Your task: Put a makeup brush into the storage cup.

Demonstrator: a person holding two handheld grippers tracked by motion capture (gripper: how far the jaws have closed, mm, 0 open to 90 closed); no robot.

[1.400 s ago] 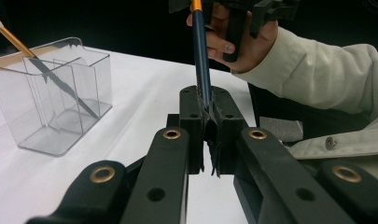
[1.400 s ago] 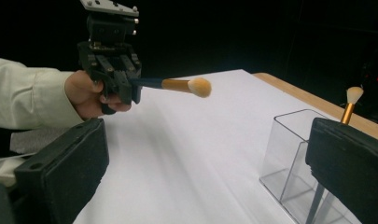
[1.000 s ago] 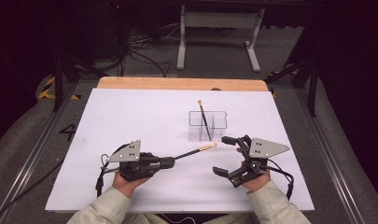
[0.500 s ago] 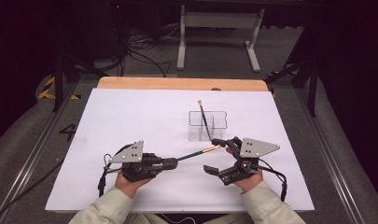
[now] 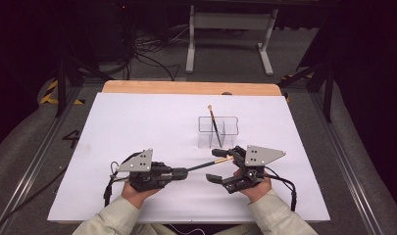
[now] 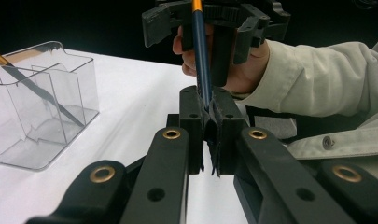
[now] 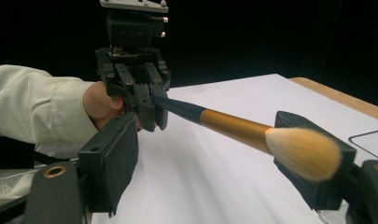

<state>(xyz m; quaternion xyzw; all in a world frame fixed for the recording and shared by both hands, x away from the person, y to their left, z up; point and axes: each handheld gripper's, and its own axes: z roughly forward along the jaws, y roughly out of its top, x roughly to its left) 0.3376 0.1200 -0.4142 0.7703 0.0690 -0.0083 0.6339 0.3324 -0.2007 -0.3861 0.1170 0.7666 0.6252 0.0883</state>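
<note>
My left gripper [image 5: 184, 171] [image 6: 209, 112] is shut on the dark handle of a makeup brush [image 5: 206, 165] [image 6: 200, 60], held level above the white table and pointing right. The brush's gold ferrule and tan bristles [image 7: 303, 154] lie between the jaws of my right gripper [image 5: 217, 165] [image 7: 214, 154]. Those jaws have just been closing but still stand apart, the bristles close to one jaw and the other pad [image 7: 112, 158] well off. A second brush [image 5: 214, 125] leans in a clear divided holder [image 5: 230, 128] [image 6: 37, 102] just beyond.
A white sheet [image 5: 137, 122] covers the table, with a wooden edge [image 5: 186, 88] at the far side. Cables and a metal stand [image 5: 225, 19] lie on the dark floor beyond.
My right gripper has moved left toward the brush head and its jaws have narrowed around it. The left gripper and the brush have stayed put.
</note>
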